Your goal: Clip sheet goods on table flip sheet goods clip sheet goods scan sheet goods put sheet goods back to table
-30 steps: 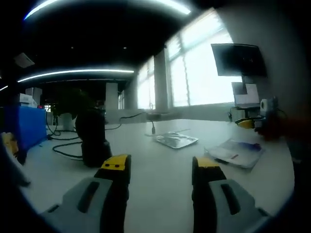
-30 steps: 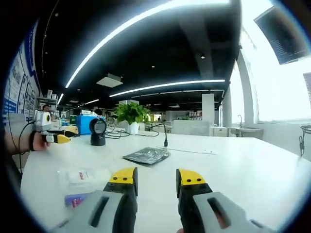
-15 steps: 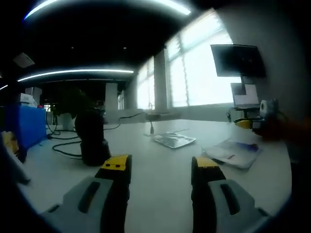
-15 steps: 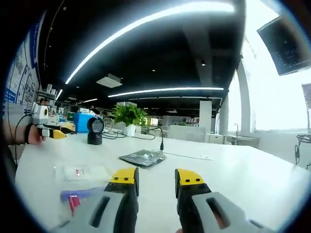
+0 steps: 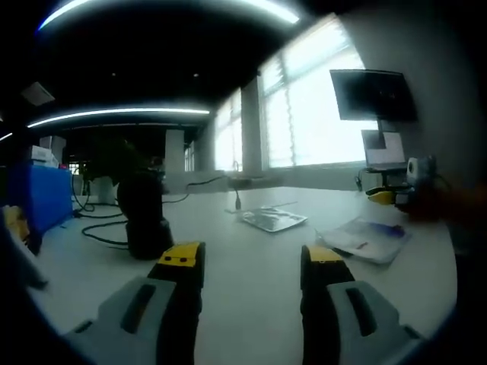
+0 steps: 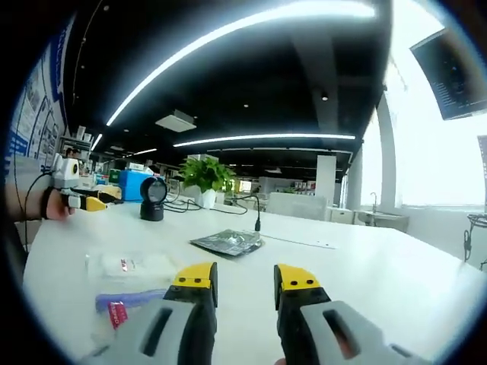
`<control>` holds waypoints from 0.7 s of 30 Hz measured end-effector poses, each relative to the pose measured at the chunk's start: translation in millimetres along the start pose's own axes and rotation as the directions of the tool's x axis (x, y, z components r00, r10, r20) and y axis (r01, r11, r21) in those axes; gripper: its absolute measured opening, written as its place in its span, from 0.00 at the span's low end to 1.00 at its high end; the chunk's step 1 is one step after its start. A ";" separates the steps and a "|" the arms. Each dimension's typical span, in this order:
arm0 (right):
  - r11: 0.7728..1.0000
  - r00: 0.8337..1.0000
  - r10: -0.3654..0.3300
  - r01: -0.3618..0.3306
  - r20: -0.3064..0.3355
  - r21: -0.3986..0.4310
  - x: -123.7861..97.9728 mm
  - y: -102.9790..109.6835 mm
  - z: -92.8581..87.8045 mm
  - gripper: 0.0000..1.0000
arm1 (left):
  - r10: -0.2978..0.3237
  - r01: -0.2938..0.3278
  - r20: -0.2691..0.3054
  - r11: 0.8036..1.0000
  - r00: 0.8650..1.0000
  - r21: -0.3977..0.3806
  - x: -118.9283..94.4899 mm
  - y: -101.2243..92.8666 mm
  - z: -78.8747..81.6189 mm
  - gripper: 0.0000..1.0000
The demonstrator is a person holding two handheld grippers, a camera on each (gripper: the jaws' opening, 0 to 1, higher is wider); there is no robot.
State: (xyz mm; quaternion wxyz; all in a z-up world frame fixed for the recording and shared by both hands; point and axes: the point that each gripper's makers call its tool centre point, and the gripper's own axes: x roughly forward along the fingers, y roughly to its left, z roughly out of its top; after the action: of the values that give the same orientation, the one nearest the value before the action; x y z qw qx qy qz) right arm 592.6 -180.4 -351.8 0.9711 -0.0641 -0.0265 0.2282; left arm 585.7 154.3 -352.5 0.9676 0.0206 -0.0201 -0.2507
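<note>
On the white table (image 6: 396, 281), 3 flat packets lie apart: a silver packet (image 6: 227, 242) ahead of the right gripper (image 6: 245, 280), and a clear packet (image 6: 129, 266) with a blue and red packet (image 6: 122, 306) to its left. Both right jaws stand apart, holding nothing. Beside the black scanner (image 5: 146, 217), the left gripper (image 5: 253, 258) is likewise parted wide and empty above the tabletop.
</note>
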 end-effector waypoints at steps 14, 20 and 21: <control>0.999 1.000 0.022 -0.022 -0.023 -0.035 2.1 9.3 -3.9 0.25 | -0.020 0.020 -0.004 1.000 1.000 0.010 0.9 -3.8 -1.1 0.42; 1.000 1.000 0.024 -0.024 -0.010 -0.018 -1.1 11.0 -0.9 0.25 | -0.015 0.015 -0.007 1.000 1.000 0.027 0.6 -3.8 -1.6 0.42; 0.999 1.000 0.028 -0.028 -0.010 -0.027 -2.2 14.3 -0.3 0.25 | -0.014 0.014 -0.006 0.999 1.000 0.030 0.6 -3.8 -1.4 0.42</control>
State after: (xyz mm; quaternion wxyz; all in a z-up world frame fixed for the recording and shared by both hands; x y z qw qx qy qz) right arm 584.4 -168.7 -354.1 0.9670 -0.0788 -0.0240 0.2411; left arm 584.4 150.7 -354.0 0.9655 0.0361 -0.0207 -0.2570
